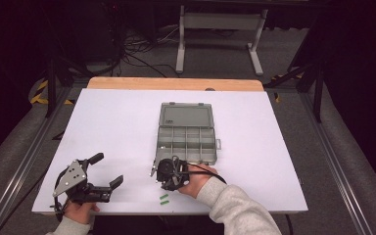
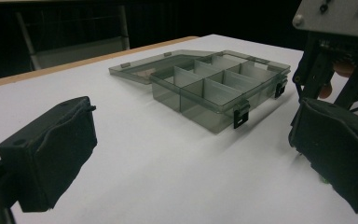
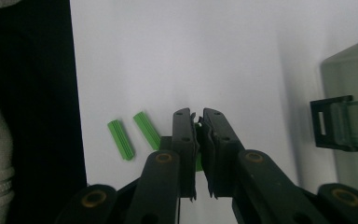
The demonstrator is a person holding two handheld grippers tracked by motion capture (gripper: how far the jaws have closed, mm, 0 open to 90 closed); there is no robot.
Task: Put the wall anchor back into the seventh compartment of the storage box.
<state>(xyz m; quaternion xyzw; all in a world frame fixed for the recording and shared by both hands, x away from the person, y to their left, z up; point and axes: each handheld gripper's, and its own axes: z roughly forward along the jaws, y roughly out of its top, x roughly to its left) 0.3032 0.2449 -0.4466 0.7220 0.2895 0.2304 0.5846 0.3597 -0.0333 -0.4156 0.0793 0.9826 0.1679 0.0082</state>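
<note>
On the white table, high view: an open compartment box [image 1: 187, 134] lies mid-table, its compartments seemingly empty; two green plugs [image 1: 164, 199] lie near the front edge.
Left gripper view: left gripper [image 2: 191, 158], jaws wide apart, holds nothing.
Right gripper view: right gripper [image 3: 199, 122], jaws nearly closed, pinches a third green plug [image 3: 198, 161].
Progress: apparently early; nothing boxed yet.

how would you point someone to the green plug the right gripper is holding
Start at the open grey compartment box in the middle of the white table, then drop to its near-left corner, where the right hand-held gripper sits. Two green plugs lie loose on the table; the third is the one pinched between the jaws.
</note>
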